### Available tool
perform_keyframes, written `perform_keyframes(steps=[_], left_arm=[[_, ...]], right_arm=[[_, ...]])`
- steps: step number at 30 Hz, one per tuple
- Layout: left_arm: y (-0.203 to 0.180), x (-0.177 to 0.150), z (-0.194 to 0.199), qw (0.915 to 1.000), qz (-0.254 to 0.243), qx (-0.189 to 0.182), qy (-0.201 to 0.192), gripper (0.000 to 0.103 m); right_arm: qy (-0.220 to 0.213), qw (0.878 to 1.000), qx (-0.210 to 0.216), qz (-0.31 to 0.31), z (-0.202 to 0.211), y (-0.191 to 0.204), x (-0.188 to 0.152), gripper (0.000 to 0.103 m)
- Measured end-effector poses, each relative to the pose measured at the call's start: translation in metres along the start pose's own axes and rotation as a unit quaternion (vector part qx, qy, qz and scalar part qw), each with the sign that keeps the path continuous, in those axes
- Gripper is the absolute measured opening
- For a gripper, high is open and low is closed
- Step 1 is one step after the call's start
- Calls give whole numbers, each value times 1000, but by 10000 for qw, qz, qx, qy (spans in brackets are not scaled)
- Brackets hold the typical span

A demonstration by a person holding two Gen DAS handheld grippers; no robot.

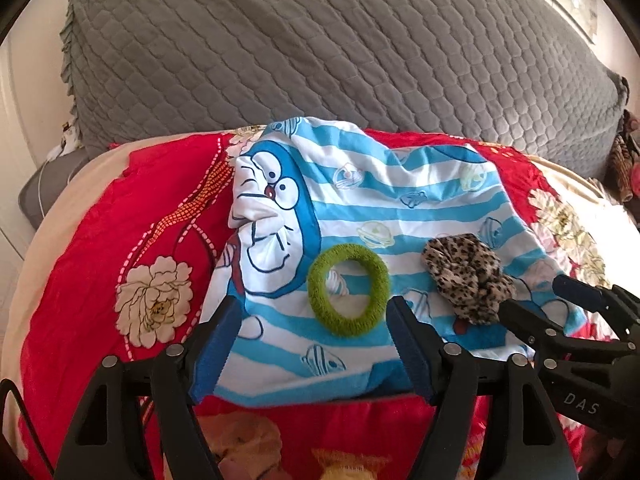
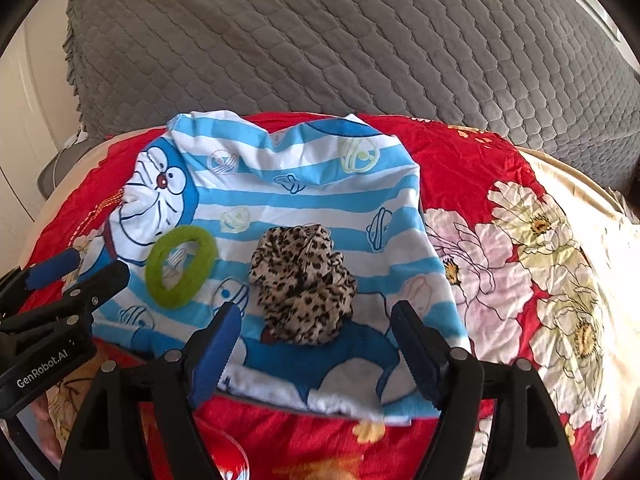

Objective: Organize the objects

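Plenty of free red floral bedspread (image 2: 472, 160) on both sides of the blue-striped cartoon cloth (image 1: 400, 208), with the grey quilted headboard cover (image 1: 300, 48) closing the far edge. Near edge of the cloth hanging just under the fingers. Dark items at far right of the left view, cut off and too blurred to name. Lying on the cloth, apart from each other: green hair ring (image 1: 349, 290) and leopard scrunchie (image 2: 302, 286). Left gripper (image 1: 316, 344) with jaws wide apart, holding nothing, ring just beyond the tips. Right gripper (image 2: 318, 340) also spread wide and empty, scrunchie before it, untouched.
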State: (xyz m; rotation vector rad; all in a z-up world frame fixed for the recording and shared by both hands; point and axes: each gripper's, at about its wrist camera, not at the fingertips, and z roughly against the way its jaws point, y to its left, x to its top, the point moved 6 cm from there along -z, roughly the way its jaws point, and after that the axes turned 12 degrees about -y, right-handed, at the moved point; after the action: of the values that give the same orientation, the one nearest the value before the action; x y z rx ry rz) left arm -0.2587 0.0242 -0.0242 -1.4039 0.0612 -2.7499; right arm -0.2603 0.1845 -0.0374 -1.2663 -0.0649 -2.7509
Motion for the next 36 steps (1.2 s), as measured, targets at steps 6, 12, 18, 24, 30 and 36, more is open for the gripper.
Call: perform_keyframes(steps=[6,12,18,24,30,36], left_arm=[[0,-5,22,10000,25,-50,-18,77],[2,-9,34,9999,-80,-65,-21,78],[5,-14,44,9999,-86,-106,-3,79],[7,-20,50,9999,3,-94,40,79],[3,-24,62,9999,47,-137,0,81],[-1,-31,74,9999,-7,-163,26,82]], right_arm=[[30,10000,5,61,18,3,-6,83],[-12,9999,17,142,32,8,-9,83],[-75,9997,4,223,42,14,-9,85],[-58,9996,0,277,49,16,-16,87],[-105,9994,-36,317,65,14,-22,88],[-145,9992,-69,359,79,14,-26,90]])
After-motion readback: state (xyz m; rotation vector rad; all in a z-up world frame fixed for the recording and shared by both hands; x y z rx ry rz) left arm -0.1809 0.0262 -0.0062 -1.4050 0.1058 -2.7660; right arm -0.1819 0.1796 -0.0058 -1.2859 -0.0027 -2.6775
